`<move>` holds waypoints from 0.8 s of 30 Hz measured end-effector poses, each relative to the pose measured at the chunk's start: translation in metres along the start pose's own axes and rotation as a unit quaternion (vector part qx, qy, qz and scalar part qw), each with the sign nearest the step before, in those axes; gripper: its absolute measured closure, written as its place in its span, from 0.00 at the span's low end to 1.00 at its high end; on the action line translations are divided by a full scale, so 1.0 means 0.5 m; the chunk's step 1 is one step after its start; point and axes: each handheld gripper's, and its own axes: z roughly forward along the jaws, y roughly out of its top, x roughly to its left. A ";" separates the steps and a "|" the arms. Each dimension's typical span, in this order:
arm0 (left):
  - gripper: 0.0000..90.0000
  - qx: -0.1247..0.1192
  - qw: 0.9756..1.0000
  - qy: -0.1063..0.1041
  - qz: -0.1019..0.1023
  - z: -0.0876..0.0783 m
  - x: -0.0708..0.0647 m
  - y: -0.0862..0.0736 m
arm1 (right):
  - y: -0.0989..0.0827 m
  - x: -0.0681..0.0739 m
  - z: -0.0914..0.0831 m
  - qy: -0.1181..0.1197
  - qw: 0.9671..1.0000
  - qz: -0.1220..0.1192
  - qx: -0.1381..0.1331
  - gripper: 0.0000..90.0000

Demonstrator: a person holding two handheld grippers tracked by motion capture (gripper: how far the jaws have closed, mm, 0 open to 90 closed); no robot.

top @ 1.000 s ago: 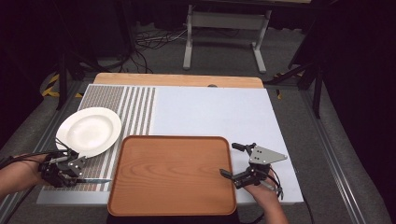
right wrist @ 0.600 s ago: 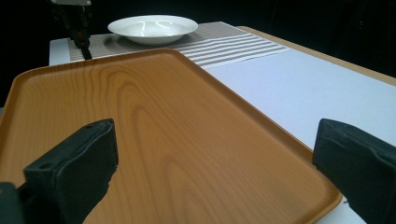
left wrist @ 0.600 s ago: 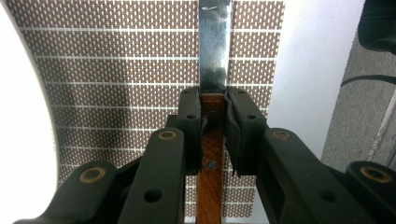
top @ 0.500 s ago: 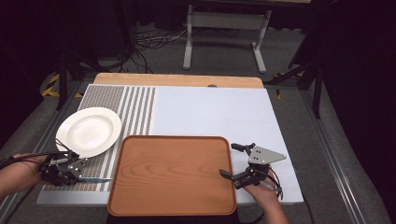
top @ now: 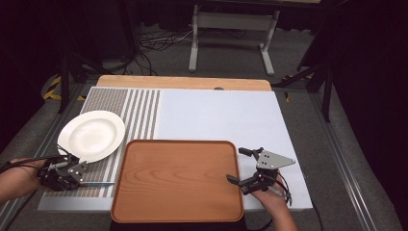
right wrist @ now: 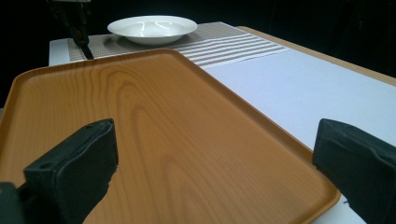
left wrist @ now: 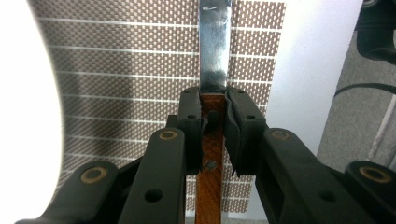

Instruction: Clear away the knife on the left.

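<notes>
A knife with a wooden handle [left wrist: 211,144] and a steel blade [left wrist: 215,46] lies on the striped placemat [top: 139,108], its blade [top: 99,183] pointing at the wooden tray [top: 178,178]. My left gripper [left wrist: 214,109] has just been closing and is now shut on the handle, both pads pressing its sides. It sits at the table's front left [top: 77,178]. My right gripper [top: 235,165] stands open at the tray's right rim. In the right gripper view the jaws [right wrist: 215,140] stand wide apart over the tray's near corner [right wrist: 299,172], with nothing gripped.
A white plate [top: 91,135] rests on the placemat just behind the left gripper, and its rim [left wrist: 23,116] is bright beside the jaws. A white mat [top: 221,115] covers the table's middle and right. A metal stand [top: 231,24] is on the floor beyond the table.
The left gripper's jaws have drawn in around the knife handle. Both hands, the knife, the plate and the tray keep their places.
</notes>
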 end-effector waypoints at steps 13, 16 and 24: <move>0.87 -0.026 0.999 0.017 -0.039 -0.059 0.002 -0.012 | 0.000 -0.002 -0.002 -0.001 1.000 0.003 -0.002 0.01; 0.86 -0.037 0.998 0.019 -0.050 -0.071 0.004 -0.010 | 0.000 -0.002 -0.003 -0.001 1.000 0.006 -0.004 0.01; 0.86 -0.092 0.991 0.033 -0.094 -0.111 0.010 -0.015 | 0.002 -0.003 -0.007 -0.002 1.000 0.005 -0.009 0.01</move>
